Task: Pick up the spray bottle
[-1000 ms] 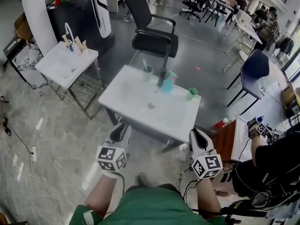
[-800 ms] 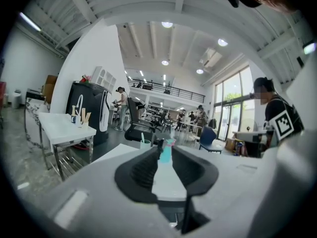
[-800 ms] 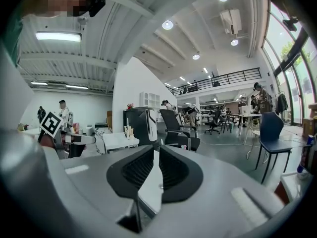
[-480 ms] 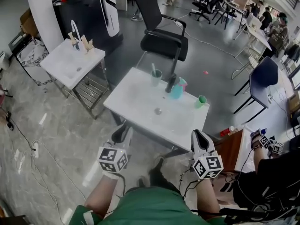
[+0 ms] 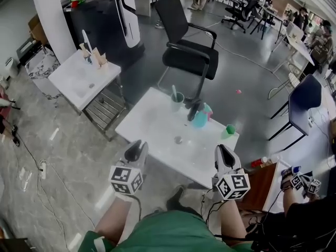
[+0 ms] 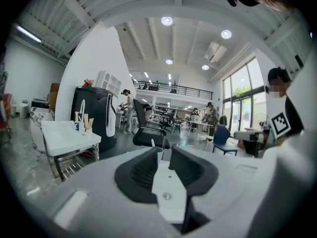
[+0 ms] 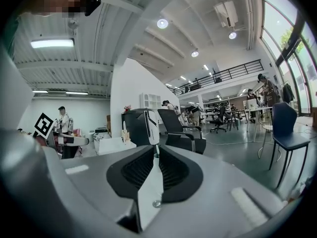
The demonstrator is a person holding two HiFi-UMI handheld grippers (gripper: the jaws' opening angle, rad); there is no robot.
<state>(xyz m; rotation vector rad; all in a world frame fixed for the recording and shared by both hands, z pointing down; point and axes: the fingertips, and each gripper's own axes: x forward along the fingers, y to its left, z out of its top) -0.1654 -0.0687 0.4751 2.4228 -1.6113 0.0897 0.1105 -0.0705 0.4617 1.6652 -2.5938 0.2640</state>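
**Both tongs closed and empty, short of the table; bottle waits at the far edge**

A white table (image 5: 152, 125) fills the middle of the head view. A black office chair (image 5: 189, 54) stands just beyond its far edge, and a second white table (image 5: 79, 77) stands well apart at the left.

The left gripper (image 5: 136, 150) and the right gripper (image 5: 222, 154) are held out level, side by side, over the near edge of the tabletop. The left one is toward the near left corner and the right one toward the near right corner. Each gripper view shows the ribbed pads drawn all but together, with only a thin slit between them. Nothing is in that slit, so neither tong has hold of anything.

The spray bottle (image 5: 199, 115), teal with a dark trigger head, stands upright about midway along the far edge. A cup with a stick in it (image 5: 177, 98) stands near it, toward the far left corner. A small green cup (image 5: 229, 130) sits at the far right corner. A small round thing (image 5: 178, 139) lies near the middle of the tabletop.

The step in hand looks like the approach, since the bottle is untouched and well apart from both tongs. The next move likely calls for one gripper to spread its jaws and reach across the tabletop. The right one seems the better placed. It would need to close around the bottle's body below the trigger, keeping clear of the cup beside it.
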